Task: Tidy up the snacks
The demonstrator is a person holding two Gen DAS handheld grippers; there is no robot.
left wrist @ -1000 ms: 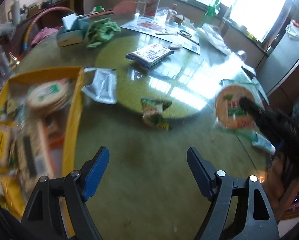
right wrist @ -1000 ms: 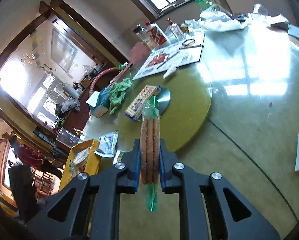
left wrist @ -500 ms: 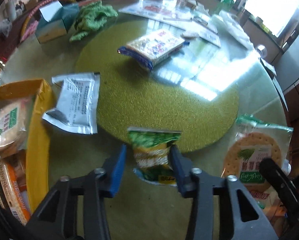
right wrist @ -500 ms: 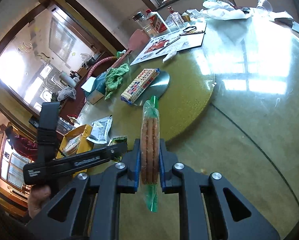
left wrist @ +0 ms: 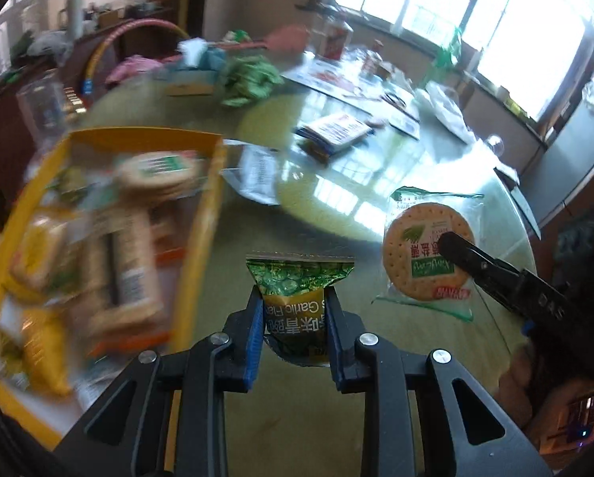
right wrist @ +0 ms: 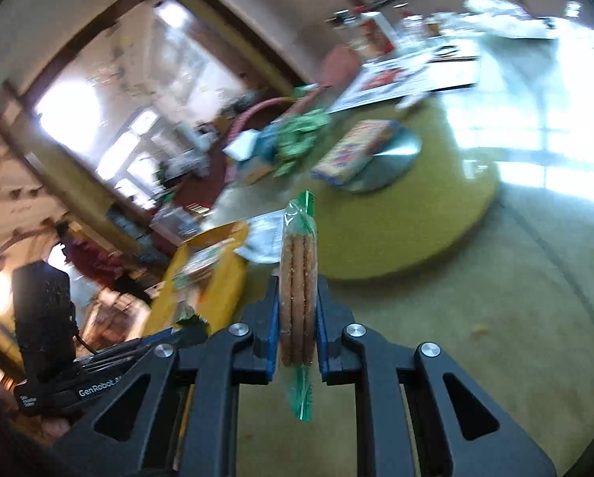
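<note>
Closest to me, my left gripper (left wrist: 295,320) is clamped on a green pea packet (left wrist: 297,298), its blue pads pressing both sides and the packet's long axis pointing straight out from the jaws, sealed top edge forward. My right gripper (right wrist: 297,318) is likewise closed, pinching a round cracker pack (right wrist: 297,298) edge-on, so the discs stand upright between the fingers with the green wrapper tail hanging below. What matters for the coming move, I judge, is that the yellow box (left wrist: 201,238) of snacks lies to the left of both loads: just beside the left jaws and farther from the right, so the left hand is the nearer one to drop in first. Beyond the box, a white sachet (left wrist: 257,175) lies at the edge of the yellow-green turntable (right wrist: 416,214), and a biscuit pack (left wrist: 332,133) rests farther back on it.
</note>
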